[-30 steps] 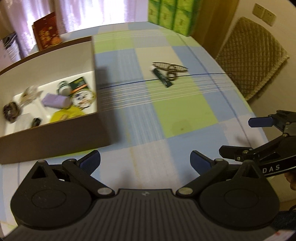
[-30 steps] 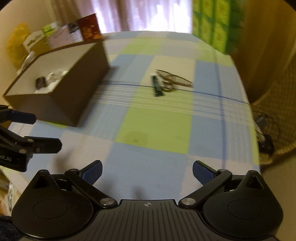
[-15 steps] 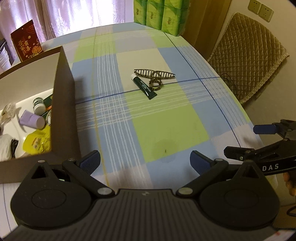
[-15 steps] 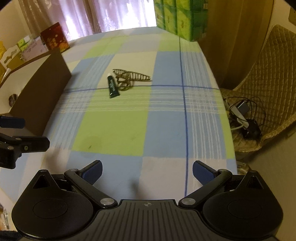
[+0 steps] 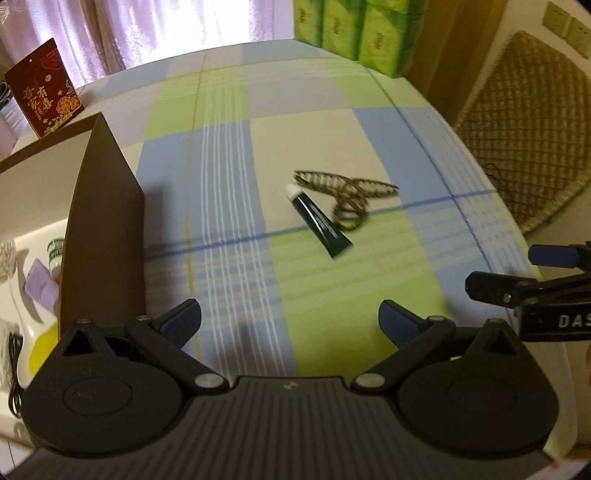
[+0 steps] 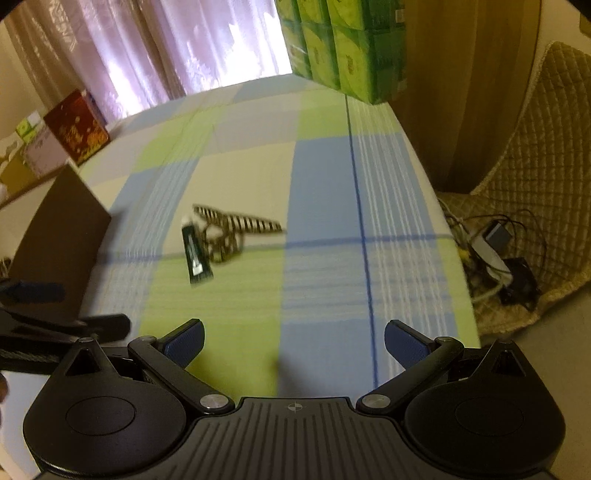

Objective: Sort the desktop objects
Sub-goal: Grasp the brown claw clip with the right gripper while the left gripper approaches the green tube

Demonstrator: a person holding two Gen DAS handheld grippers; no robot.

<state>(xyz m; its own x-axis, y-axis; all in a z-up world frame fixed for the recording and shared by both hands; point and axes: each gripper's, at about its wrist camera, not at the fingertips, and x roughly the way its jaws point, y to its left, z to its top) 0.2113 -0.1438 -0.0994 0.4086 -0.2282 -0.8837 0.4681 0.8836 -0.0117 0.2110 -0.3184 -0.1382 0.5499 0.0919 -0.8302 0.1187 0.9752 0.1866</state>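
Both tongs stand with their fingers spread wide and nothing between them. Your left tong [image 5: 290,320] hangs over the checked cloth [image 5: 229,110] near the table's front edge, and your right tong [image 6: 293,339] does the same just to its right; each shows at the side of the other's view, the two close but apart.

Ahead of your left tong, slightly right of its midline, lies the tube [image 5: 320,220], dark green with a white cap at its far end, flat on the cloth. The clip [image 5: 347,192], a brown patterned hair claw, lies touching the tube's right side, its long teeth pointing right. From your right tong the same pair sits ahead and to the left: tube [image 6: 195,254] nearer you, clip [image 6: 236,225] just beyond and right of it. Motion blur softens both.

Bare cloth fills the stretch between your fingertips and the pair, and more open cloth runs on beyond them to the green packs [image 5: 354,29] at the far edge.

Left of your left tong stands the box [image 5: 105,221], its brown wall upright and close by that tong's left finger; small items lie inside it. Right of your right tong the table edge falls away to a chair [image 6: 535,155] and a tangle of cables [image 6: 495,254] on the floor.
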